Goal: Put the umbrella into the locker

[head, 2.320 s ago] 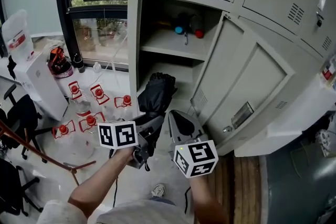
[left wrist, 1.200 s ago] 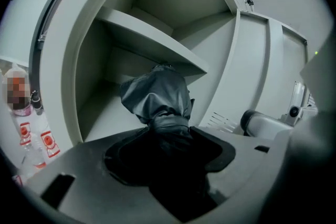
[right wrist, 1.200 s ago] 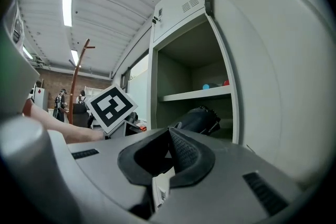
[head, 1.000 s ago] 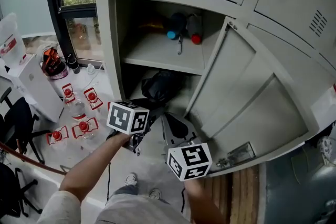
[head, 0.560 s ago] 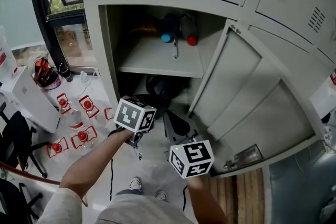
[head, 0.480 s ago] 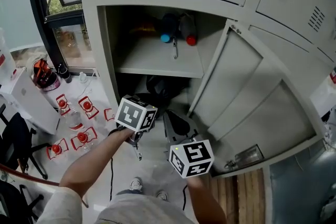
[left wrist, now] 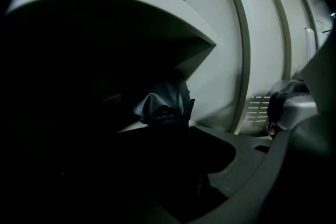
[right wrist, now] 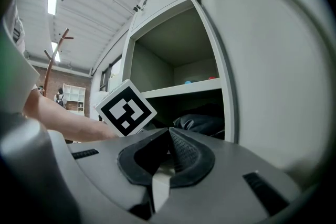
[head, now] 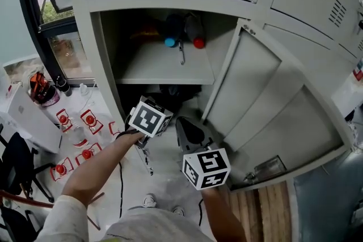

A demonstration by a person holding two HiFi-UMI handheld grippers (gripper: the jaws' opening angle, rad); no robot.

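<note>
The black folded umbrella (head: 173, 93) lies partly inside the lower compartment of the open grey locker (head: 102, 65), under the shelf. My left gripper (head: 160, 106), below its marker cube, is shut on the umbrella's near end and points down into that compartment. In the left gripper view the crumpled black fabric of the umbrella (left wrist: 165, 107) fills the dark space between the jaws of the left gripper (left wrist: 173, 157). My right gripper (head: 184, 127) hovers just to the right, shut and holding nothing. In the right gripper view its pads meet at the tips of the right gripper (right wrist: 169, 132), with the umbrella (right wrist: 202, 123) beyond.
The locker door (head: 266, 105) swings open to the right, close to the right gripper. The shelf (head: 164, 68) above carries a blue-capped item (head: 170, 41) and a red-capped item (head: 198, 42). Red-capped bottles (head: 85, 122) and a white box (head: 28, 116) stand on the floor at left.
The left gripper has carried the umbrella forward into the lower compartment and rolled as it went. The right gripper has drifted slightly along beside it. The locker now looms larger in the head view.
</note>
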